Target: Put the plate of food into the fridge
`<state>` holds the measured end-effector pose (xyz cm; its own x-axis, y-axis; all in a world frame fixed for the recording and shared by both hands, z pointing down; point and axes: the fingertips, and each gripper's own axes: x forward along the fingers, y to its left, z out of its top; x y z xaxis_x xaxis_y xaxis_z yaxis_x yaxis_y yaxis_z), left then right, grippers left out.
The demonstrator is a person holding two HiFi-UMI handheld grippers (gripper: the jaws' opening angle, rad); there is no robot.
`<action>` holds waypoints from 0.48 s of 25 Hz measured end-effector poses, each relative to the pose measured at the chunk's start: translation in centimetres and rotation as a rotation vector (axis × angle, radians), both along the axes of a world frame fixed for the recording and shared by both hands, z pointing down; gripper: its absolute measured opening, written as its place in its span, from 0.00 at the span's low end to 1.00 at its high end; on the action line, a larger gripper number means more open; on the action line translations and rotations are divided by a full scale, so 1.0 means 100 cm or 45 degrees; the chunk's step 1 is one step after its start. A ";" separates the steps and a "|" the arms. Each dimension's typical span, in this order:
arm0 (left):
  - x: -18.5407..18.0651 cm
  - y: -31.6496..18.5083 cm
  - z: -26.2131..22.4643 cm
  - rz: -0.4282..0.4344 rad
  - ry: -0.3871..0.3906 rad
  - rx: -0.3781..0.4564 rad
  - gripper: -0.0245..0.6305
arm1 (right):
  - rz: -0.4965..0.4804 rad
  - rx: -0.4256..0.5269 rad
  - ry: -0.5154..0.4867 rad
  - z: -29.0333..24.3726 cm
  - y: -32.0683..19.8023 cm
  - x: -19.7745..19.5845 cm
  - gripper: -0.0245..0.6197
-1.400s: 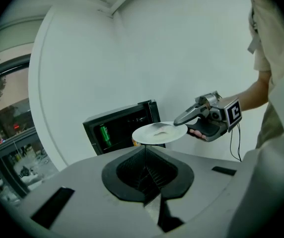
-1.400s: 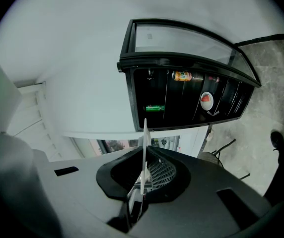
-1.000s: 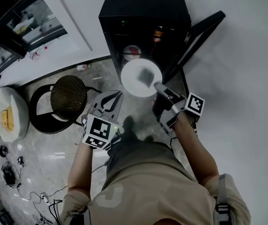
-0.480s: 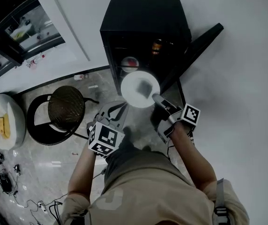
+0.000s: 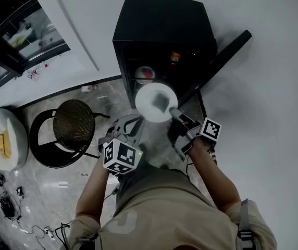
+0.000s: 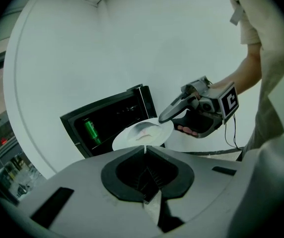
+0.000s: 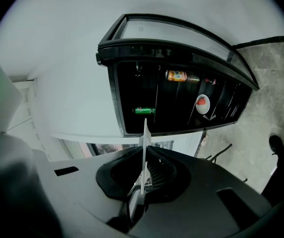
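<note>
- The plate (image 5: 146, 107), seemingly with food (image 5: 162, 100), is being clamped by the right gripper (image 5: 174, 111) before the open fridge (image 5: 162, 25).
- The left gripper (image 5: 134, 124) is being held closed, empty.

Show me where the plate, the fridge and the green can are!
plate (image 5: 148, 107), head view, its bare white left side.
fridge (image 5: 162, 20), head view, its black top.
green can (image 7: 141, 111), right gripper view, middle of the can.
</note>
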<state>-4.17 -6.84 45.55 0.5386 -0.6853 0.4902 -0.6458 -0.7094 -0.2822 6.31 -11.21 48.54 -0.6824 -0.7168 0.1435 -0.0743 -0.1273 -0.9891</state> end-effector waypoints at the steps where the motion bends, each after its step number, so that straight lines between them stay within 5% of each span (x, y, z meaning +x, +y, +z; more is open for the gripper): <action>1: -0.002 -0.004 0.002 0.005 -0.026 0.016 0.07 | 0.003 -0.003 0.005 0.002 -0.004 -0.002 0.09; 9: -0.007 -0.014 0.012 0.123 -0.222 0.100 0.07 | 0.024 -0.025 0.044 0.008 -0.014 -0.009 0.09; 12: -0.009 -0.017 0.016 0.158 -0.277 0.102 0.16 | 0.033 -0.035 0.056 0.011 -0.018 -0.012 0.09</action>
